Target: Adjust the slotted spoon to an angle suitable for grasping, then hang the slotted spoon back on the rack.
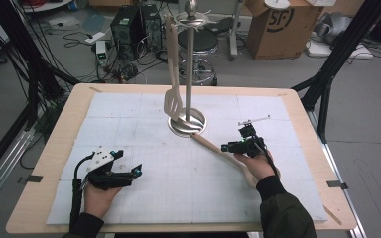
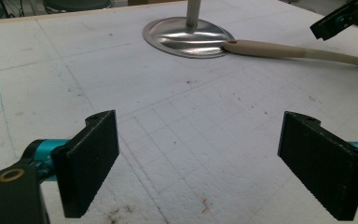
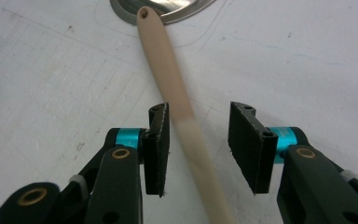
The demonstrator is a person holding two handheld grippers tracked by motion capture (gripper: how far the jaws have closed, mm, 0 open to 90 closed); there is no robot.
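Note:
A steel utensil stand (image 1: 189,74) rises from a round base (image 1: 187,122) at the back middle of the white mat. A pale slotted spatula (image 1: 172,101) hangs from its top ring. A beige utensil handle (image 1: 213,146) lies flat, its holed end resting on the base rim (image 3: 168,11). My right gripper (image 1: 235,141) is open and straddles this handle (image 3: 168,74); the handle lies close against one pad, with a gap to the other. My left gripper (image 1: 127,162) rests at the front left, wide open and with nothing in it (image 2: 198,163), facing the base (image 2: 186,39).
The white foam mat (image 1: 129,124) covers a wooden table (image 1: 54,148). Beyond the far edge stand a stool (image 1: 198,44), a computer tower (image 1: 129,25) and a cardboard box (image 1: 278,25). Black frame legs (image 1: 327,84) flank the table.

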